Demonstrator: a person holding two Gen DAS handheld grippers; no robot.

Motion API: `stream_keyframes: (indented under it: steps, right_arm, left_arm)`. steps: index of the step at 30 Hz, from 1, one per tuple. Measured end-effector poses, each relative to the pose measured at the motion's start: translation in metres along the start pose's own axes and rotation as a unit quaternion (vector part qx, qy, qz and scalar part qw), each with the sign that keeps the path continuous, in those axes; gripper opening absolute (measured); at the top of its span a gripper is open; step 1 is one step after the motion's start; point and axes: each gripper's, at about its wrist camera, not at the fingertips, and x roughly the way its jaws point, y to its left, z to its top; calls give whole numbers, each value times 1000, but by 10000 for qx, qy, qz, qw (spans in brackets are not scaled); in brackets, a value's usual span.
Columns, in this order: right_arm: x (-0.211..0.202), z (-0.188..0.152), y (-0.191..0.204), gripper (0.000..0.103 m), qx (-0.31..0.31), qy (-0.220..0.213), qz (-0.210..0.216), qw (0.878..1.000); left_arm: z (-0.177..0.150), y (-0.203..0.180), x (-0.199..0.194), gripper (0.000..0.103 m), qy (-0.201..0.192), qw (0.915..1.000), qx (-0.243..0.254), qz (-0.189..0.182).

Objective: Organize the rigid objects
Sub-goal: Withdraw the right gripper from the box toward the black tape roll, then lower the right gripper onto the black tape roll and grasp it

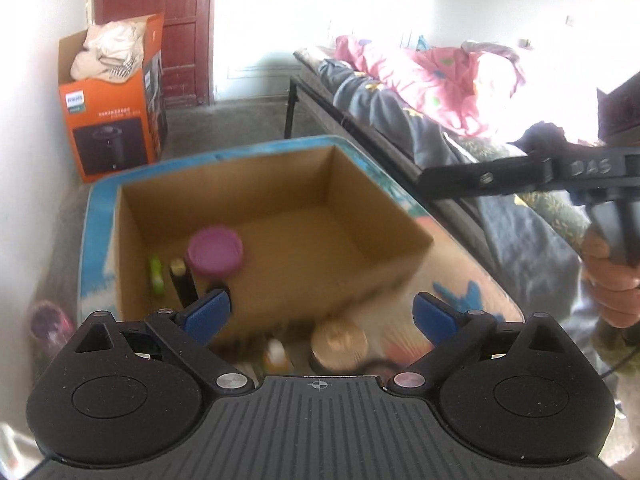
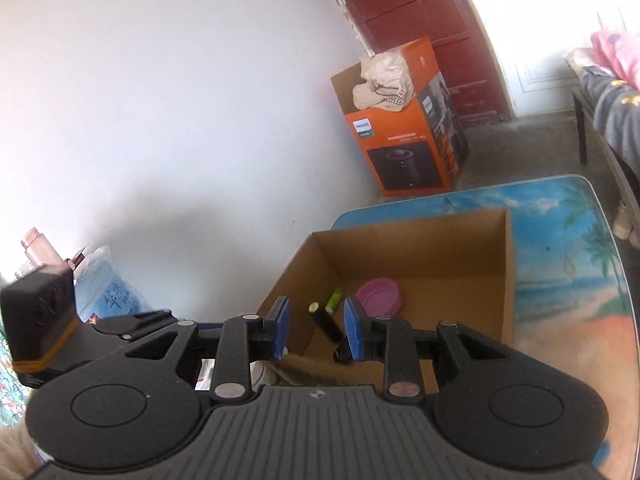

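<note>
Both grippers hang over the cardboard box (image 1: 276, 216) on the blue beach table (image 2: 568, 280): the left gripper (image 1: 322, 314) has its jaws wide apart and grasps nothing, and the right gripper (image 2: 316, 328) has its jaws close together with nothing between them. Inside the box, near one corner, a dark tube (image 2: 326, 320) and a green tube (image 2: 333, 300) lie flat, side by side beside a purple lid (image 1: 216, 255). Each gripper tips down toward the box.
</note>
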Motion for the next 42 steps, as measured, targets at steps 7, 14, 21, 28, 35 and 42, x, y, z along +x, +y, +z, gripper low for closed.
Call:
stream_keyframes:
  steps: [7,14,21,28,35,42]
  right_arm:
    - [4,-77,-23,32,677,142,-344,9970]
    - [31,-120,-48,32,1243,461,-772,9882]
    - [49,-137,-63,32,1486,687,-902,9824]
    - [58,-142,-71,32,1414,906,-988,9808]
    - [64,-145,-72,33,1343,1006,-984,9809]
    - [71,-146,-62,33,1245,1140,-945,9811]
  left_arm:
    - [-69,-28,26,99,354,9989,198,-217]
    - [-100,-52,60,93,425,9980,466,71]
    - [-108,-59,77,74,421,9977,539,30]
    - [-110,-62,89,74,486,9966,663,20]
    - [-111,-64,94,62,447,9961,755,107]
    - [-114,-58,86,62,488,9966,656,124]
